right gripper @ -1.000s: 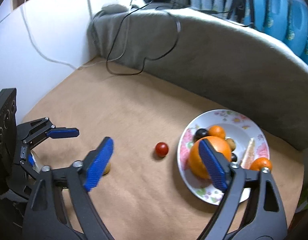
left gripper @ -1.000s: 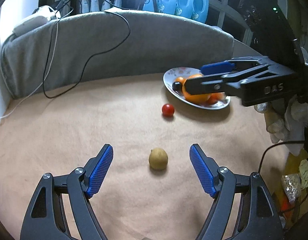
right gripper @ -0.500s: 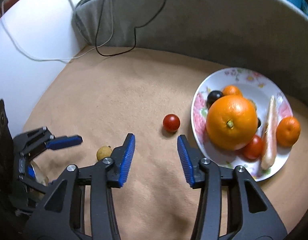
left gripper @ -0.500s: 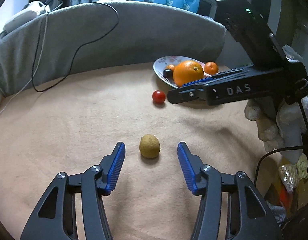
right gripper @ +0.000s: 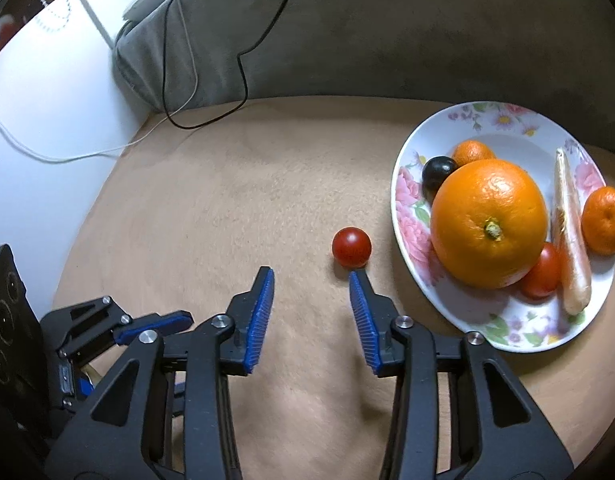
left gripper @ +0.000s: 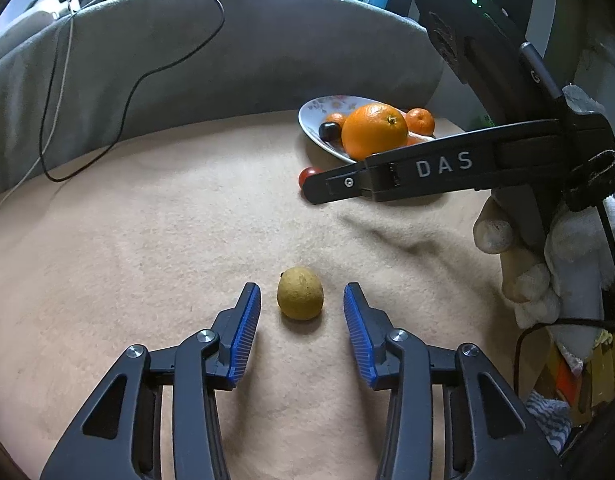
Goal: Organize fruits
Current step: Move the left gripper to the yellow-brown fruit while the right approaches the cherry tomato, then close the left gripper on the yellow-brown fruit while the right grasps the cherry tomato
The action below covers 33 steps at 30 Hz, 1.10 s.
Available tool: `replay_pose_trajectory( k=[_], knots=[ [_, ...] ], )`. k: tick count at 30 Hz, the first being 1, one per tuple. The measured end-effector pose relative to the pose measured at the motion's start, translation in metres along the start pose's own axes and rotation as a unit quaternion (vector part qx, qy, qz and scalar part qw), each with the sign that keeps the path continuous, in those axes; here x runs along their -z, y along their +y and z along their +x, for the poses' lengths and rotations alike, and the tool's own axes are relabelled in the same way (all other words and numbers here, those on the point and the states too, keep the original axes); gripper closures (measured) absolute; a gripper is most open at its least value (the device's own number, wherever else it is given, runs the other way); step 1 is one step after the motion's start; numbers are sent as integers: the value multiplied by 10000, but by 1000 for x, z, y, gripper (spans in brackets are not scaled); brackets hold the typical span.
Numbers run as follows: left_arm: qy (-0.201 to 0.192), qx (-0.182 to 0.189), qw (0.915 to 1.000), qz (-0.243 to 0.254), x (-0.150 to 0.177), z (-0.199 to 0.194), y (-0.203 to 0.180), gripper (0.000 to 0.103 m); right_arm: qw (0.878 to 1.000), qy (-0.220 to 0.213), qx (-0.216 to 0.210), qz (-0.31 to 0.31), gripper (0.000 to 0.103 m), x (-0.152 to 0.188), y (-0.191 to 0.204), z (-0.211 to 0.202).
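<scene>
Left wrist: dull yellow-brown round fruit [left gripper: 300, 298] between wide left gripper [left gripper: 302, 302] fingers, untouched.

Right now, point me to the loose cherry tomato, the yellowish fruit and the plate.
cherry tomato [right gripper: 351, 247], right wrist view, middle of its red skin.
yellowish fruit [left gripper: 300, 293], left wrist view, centre of its body, between the open left fingers.
plate [right gripper: 503, 118], right wrist view, bare flowered far rim.

Cherry tomato [right gripper: 351, 247] beside floral plate [right gripper: 411, 236], jaws apart
</scene>
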<state>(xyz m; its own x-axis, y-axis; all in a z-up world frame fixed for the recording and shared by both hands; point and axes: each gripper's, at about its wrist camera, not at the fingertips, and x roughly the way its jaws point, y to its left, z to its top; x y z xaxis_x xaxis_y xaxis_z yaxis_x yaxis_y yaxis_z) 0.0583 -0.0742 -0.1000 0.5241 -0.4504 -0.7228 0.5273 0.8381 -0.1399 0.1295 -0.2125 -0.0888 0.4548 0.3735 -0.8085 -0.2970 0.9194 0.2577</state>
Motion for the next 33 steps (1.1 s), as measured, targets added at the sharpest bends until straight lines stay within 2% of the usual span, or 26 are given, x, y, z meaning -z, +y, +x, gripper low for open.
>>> replay_pose_trajectory(
  k=[8,28,33],
  knots=[
    [9,204,9998,32,-1,3,5,62,9990,-96,412,152,63,-2,5,8],
    [121,556,9984,19,-5,17,14,69,9945,-247,866,534,64,-7,4,30],
    [148,602,9981,-3,-5,18,15,73,9940,-228,937,517,72,-10,4,37]
  ],
)
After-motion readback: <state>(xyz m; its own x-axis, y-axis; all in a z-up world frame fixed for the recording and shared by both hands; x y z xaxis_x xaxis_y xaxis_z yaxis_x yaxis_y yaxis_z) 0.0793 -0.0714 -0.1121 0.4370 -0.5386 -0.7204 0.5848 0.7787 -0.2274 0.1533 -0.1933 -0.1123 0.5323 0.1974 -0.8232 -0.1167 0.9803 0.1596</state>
